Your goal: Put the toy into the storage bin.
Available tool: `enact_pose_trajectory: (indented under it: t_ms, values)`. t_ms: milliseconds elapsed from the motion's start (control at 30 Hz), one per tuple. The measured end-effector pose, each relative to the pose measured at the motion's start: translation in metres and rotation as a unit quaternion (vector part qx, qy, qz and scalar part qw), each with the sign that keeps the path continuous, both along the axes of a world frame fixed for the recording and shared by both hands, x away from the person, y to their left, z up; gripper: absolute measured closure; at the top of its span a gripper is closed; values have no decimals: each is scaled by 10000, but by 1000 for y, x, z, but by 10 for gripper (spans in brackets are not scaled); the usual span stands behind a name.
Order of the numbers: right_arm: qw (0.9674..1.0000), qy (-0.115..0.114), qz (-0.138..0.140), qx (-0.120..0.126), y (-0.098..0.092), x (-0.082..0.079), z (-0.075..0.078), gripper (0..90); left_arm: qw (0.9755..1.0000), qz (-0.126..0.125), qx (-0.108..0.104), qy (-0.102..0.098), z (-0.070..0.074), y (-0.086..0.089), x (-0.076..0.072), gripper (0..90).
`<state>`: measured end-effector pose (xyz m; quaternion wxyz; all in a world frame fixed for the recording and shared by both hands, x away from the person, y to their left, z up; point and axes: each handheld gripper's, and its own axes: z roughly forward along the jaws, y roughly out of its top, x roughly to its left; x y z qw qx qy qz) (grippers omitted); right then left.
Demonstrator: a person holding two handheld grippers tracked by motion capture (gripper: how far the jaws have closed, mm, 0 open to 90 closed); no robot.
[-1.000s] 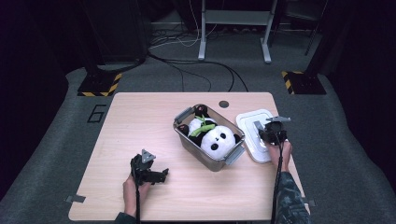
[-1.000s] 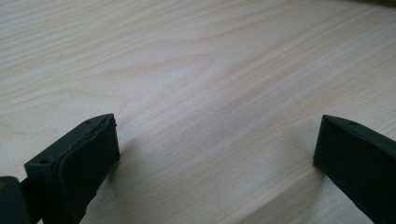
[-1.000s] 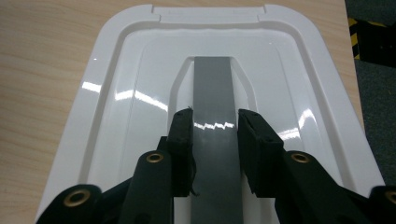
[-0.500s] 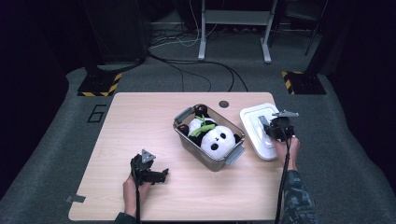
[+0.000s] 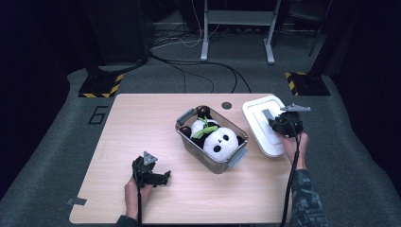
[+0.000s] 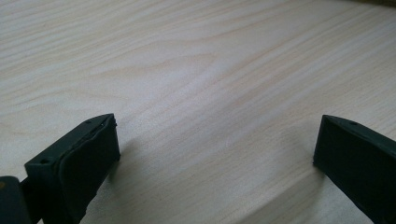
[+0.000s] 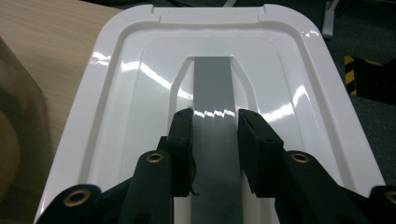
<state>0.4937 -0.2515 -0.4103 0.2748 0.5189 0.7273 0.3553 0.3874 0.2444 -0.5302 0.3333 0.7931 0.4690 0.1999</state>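
Note:
A clear plastic bin point(image 5: 187, 139) with grey latches stands mid-table and holds a panda plush point(image 5: 218, 140). Its white lid point(image 5: 261, 124) point(image 7: 140, 93) hangs tilted over the table's right edge, off the surface. My right gripper point(image 5: 270, 118) point(image 7: 214, 128) is shut on the lid's grey handle point(image 7: 212, 88), one pad on each side of the strip. My left gripper point(image 5: 161, 178) point(image 6: 215, 154) rests low at the table's front left, jaws wide open over bare wood with nothing between them.
A small dark disc point(image 5: 227, 105) lies on the table behind the bin. A corner of the bin point(image 7: 14, 116) shows at the left of the right gripper view. Yellow-black striped stand feet point(image 5: 99, 87) and cables point(image 5: 198, 66) lie on the grey floor beyond the wooden table point(image 5: 127, 123).
My right gripper has risen with the white lid in it, and the lid has come off the table and tilted. The left gripper has stayed where it was.

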Motion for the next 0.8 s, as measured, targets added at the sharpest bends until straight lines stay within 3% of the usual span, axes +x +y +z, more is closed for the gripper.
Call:
enact_pose_trajectory:
  t_ms: [467, 800]
  values:
    - [9978, -284, 574, 162, 28, -8, 39, 669, 10000, -17, 18, 11, 0, 0, 0, 0]
    - [9918, -402, 1196, 188, 65, -16, 57, 668, 10000, -43, 44, 23, 0, 1, 0, 0]
